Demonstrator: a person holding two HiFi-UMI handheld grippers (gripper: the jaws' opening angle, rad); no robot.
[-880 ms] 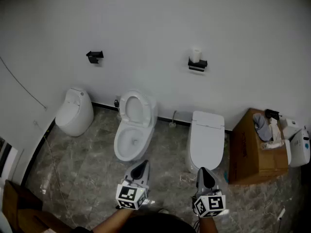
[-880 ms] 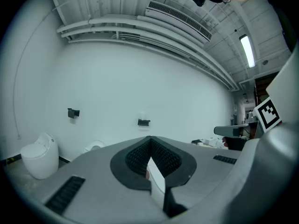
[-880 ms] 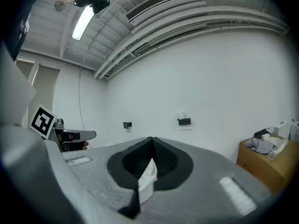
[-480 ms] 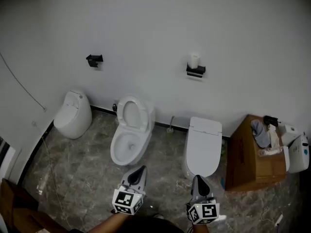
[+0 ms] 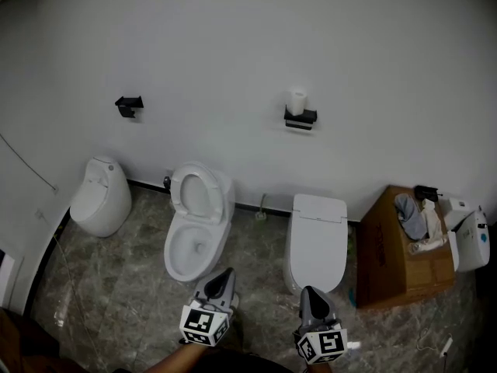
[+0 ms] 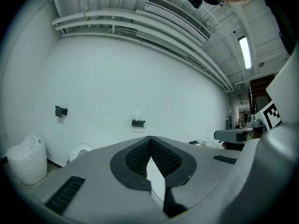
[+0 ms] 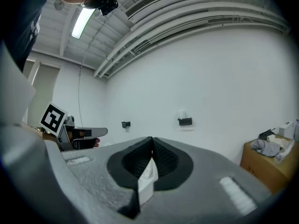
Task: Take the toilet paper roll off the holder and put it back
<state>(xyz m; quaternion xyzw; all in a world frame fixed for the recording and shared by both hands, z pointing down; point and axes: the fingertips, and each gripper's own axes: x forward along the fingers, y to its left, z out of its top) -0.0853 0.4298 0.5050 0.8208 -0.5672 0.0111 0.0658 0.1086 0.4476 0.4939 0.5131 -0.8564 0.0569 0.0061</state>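
A white toilet paper roll point(image 5: 297, 102) stands upright on a black wall holder point(image 5: 300, 119), far ahead on the white wall. The same holder point(image 6: 138, 123) shows small in the left gripper view, and the holder point(image 7: 185, 121) in the right gripper view carries the roll point(image 7: 181, 114). My left gripper point(image 5: 226, 273) and right gripper point(image 5: 308, 292) are low at the bottom of the head view, both far from the wall. Each is shut with its jaws meeting at the tips and nothing between them.
A second black holder point(image 5: 128, 104), without a roll, hangs further left. Below stand a small white unit point(image 5: 97, 196), an open-lid toilet point(image 5: 198, 220) and a closed-lid toilet point(image 5: 316, 239). A cardboard box point(image 5: 400, 251) with rags stands at the right, on a marbled floor point(image 5: 116, 286).
The head view has shifted: the wall, toilets and holders have slid left and a little further off. Both grippers stay shut at the bottom edge, slightly lower in frame.
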